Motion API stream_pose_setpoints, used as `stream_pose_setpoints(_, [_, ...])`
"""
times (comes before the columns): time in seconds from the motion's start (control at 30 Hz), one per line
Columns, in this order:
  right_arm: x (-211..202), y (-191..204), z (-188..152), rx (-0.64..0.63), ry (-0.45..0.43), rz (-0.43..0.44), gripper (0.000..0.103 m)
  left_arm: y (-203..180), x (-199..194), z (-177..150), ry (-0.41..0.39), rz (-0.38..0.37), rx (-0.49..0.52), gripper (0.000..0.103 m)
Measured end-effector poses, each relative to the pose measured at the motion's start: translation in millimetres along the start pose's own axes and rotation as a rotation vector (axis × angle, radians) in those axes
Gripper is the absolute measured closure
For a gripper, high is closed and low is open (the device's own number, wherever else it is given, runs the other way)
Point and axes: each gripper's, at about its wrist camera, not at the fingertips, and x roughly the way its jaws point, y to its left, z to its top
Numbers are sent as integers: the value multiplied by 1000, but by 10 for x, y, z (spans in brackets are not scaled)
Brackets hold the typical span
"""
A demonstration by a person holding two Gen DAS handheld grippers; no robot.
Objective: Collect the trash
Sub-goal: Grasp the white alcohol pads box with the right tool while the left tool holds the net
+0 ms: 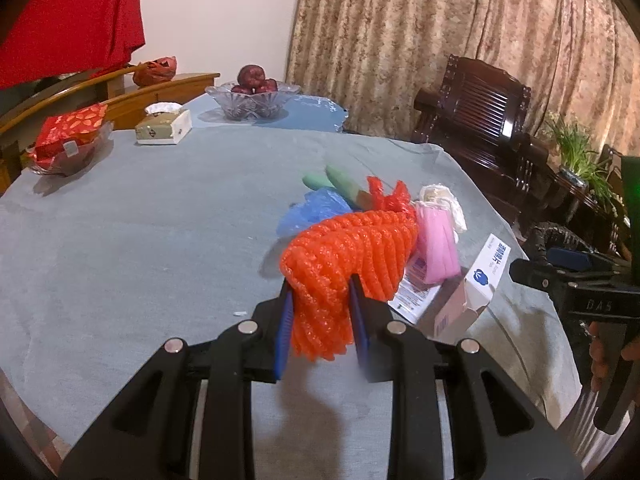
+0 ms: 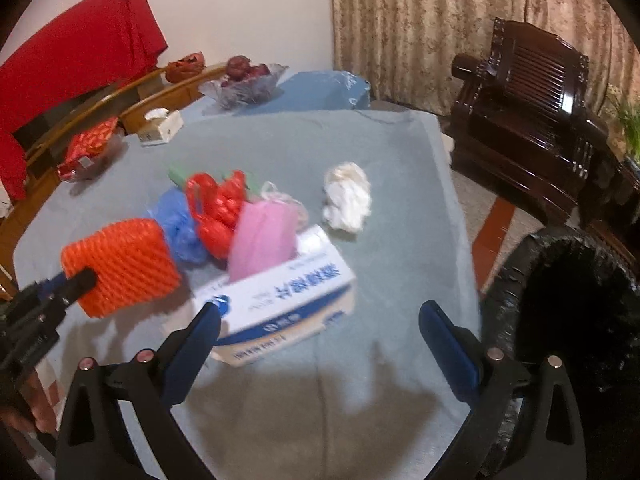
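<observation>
My left gripper (image 1: 320, 294) is shut on an orange foam net (image 1: 352, 252) and holds it just above the grey tablecloth (image 1: 160, 240). The right wrist view shows the same net (image 2: 124, 264) at the left, in the left gripper (image 2: 78, 280). My right gripper (image 2: 322, 316) stands open over the table's near edge. A white and blue box (image 2: 280, 300) lies just past its left finger (image 2: 200, 332), with no pad pressing on it. Behind the box lie a pink packet (image 2: 264, 240), a red net bag (image 2: 216, 208), a blue plastic bag (image 2: 180, 224) and a crumpled white tissue (image 2: 348, 196).
A bin lined with a black bag (image 2: 560, 320) stands off the table's right edge. At the far side are a glass fruit bowl (image 1: 252, 100), a tissue box (image 1: 164, 126) and a red packet in a dish (image 1: 68, 136). A dark wooden chair (image 1: 480, 112) stands by the curtain.
</observation>
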Motion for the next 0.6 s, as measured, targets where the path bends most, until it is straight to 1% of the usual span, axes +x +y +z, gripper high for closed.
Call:
stream_pose_setpoints(0.17, [29,250,-18,-12,0,32,6,132,-35,18,-6,23,-14,78])
stream_pose_setpoints(0.2, [37,292,-28,-19,0,23,6,150,-37,18,-6,26,-16,78])
stream_pose_setpoints(0.27, [97,382,-33,-37,9,-51,6,185,-40,11,-5,29,-20,78])
stream_pose_setpoints(0.3, [124,395,-30,-35,11,-65,6,196,-42,8,-4,29,-22,78])
stream_pose_setpoints(0.47, [251,374,29,27,25,-86,6,216,-34,3,-5,29,-25,78])
stream_pose_setpoints(0.6, [301,401,38,31,29,-100,6,225,-8,17,-11,29,-25,78])
